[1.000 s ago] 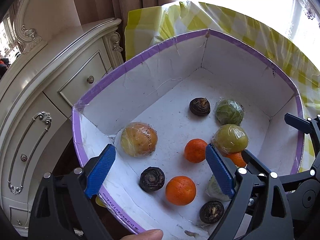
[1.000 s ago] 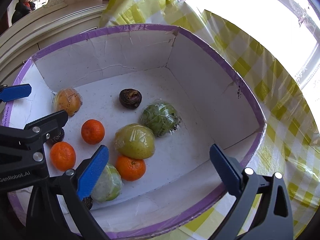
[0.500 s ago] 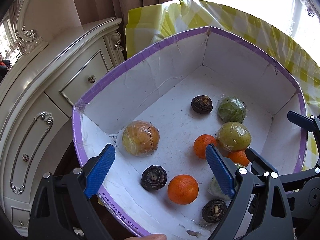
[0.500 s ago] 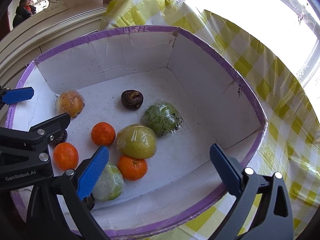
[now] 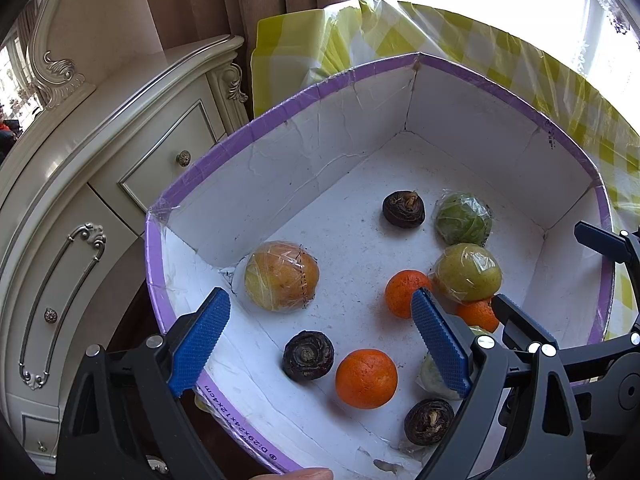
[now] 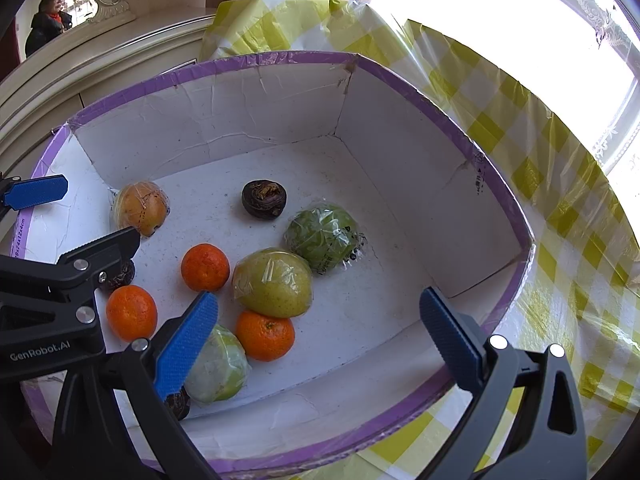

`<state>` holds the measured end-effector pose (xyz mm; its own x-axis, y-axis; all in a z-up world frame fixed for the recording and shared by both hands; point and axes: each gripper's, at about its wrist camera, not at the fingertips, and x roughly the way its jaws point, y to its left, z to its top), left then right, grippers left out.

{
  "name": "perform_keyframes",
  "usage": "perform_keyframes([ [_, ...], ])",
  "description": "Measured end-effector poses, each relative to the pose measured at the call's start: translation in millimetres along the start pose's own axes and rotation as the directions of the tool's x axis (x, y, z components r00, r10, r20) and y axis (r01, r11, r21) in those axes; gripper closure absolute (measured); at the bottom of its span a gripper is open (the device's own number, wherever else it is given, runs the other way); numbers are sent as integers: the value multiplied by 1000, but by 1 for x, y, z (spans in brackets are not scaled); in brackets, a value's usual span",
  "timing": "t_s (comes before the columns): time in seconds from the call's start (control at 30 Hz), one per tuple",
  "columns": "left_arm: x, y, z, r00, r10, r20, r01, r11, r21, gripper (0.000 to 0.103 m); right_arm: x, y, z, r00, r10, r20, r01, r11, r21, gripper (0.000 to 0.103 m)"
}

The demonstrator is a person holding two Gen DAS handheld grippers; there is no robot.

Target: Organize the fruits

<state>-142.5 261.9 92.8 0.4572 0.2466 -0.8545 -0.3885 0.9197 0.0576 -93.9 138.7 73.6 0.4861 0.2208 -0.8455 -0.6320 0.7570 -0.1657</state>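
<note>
A white box with a purple rim (image 5: 280, 112) (image 6: 500, 184) holds loose fruit: three oranges (image 5: 366, 378) (image 6: 205, 267), wrapped yellow-orange fruit (image 5: 281, 276) (image 6: 140, 208), wrapped yellow-green fruit (image 5: 467, 272) (image 6: 273, 282), wrapped dark green fruit (image 5: 463, 219) (image 6: 323, 237), a pale wrapped one (image 6: 218, 364), and three dark brown round ones (image 5: 308, 355) (image 6: 264, 198). My left gripper (image 5: 320, 340) is open and empty above the box's near-left side. My right gripper (image 6: 316, 338) is open and empty above the near-right side.
The box sits on a yellow-and-white checked tablecloth (image 6: 560, 208). A cream carved cabinet with drawers (image 5: 100, 168) stands close at the left. Curtains and a bright window are behind. A person (image 6: 50, 20) shows in a mirror far left.
Both grippers have crept slightly forward over the box, so the fruit sits a little lower in view. Both stay open. No fruit has moved.
</note>
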Motion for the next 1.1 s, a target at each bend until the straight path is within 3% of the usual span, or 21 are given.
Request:
perform_keyframes([
  [1.1,0,0,0,1000,-14,-7,14,1000,-7,9,0,1,-1,1000,1,0,-1,1000,4,2],
])
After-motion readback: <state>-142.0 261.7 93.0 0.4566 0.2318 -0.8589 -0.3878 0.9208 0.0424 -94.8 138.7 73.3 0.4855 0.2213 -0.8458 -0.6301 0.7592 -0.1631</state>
